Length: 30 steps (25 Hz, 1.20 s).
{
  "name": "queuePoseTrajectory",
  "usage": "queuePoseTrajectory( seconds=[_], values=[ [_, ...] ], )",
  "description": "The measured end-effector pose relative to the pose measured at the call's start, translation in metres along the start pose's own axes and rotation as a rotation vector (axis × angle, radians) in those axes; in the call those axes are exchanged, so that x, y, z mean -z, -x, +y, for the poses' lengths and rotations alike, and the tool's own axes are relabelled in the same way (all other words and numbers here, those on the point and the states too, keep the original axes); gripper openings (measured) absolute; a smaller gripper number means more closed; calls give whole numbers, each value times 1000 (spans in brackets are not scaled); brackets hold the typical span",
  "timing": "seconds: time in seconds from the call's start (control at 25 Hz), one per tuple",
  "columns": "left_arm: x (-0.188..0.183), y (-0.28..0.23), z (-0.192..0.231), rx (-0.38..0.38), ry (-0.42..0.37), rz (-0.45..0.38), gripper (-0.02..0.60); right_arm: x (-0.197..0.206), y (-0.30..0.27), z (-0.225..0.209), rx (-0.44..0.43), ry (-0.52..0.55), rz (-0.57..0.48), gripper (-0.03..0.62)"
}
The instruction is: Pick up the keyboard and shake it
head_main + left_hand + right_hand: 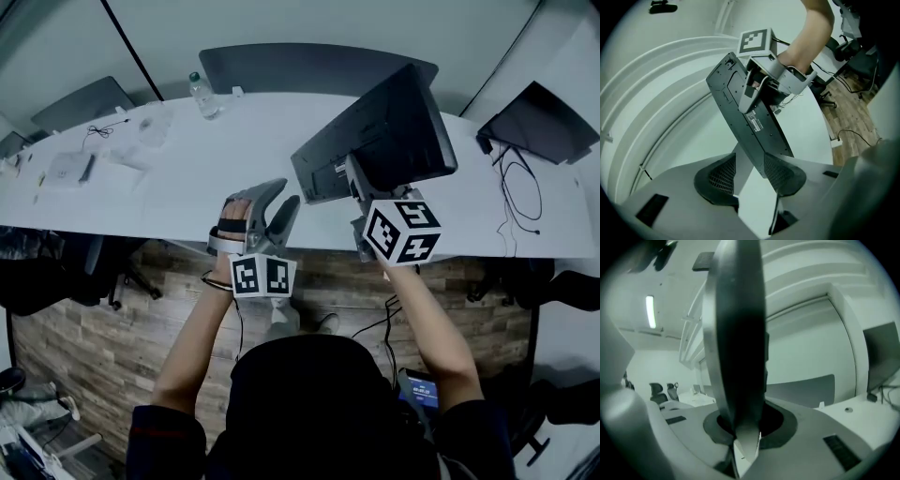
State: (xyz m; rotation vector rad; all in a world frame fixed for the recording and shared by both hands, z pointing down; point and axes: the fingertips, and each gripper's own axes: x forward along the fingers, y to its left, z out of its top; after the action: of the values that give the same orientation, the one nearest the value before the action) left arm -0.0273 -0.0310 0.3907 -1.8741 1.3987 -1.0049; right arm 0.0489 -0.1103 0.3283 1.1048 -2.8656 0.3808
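The keyboard (375, 141) hangs clear above the white desk (169, 178), tipped steeply with its dark underside towards the person, probably so loose debris can drop out. The right gripper (358, 187) is clamped narrowly on 1 edge and carries it alone. The left gripper (278, 208) stands wide just beside the keyboard's near end, pinching nothing, seemingly ready to steady the shake.
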Motion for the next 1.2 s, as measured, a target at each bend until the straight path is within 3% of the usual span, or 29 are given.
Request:
queuePoseTrajectory(
  seconds=[0.28,0.6,1.04,1.2],
  values=[
    [6,4,4,0,26,23,196,16,5,22,31,490,61,72],
    [8,5,-3,5,70,33,196,36,7,22,41,850,100,72],
    [8,2,1,19,184,25,198,53,2,-6,67,1030,133,73],
    [5,0,5,58,313,-8,216,58,-3,-14,70,1072,145,73]
  ],
)
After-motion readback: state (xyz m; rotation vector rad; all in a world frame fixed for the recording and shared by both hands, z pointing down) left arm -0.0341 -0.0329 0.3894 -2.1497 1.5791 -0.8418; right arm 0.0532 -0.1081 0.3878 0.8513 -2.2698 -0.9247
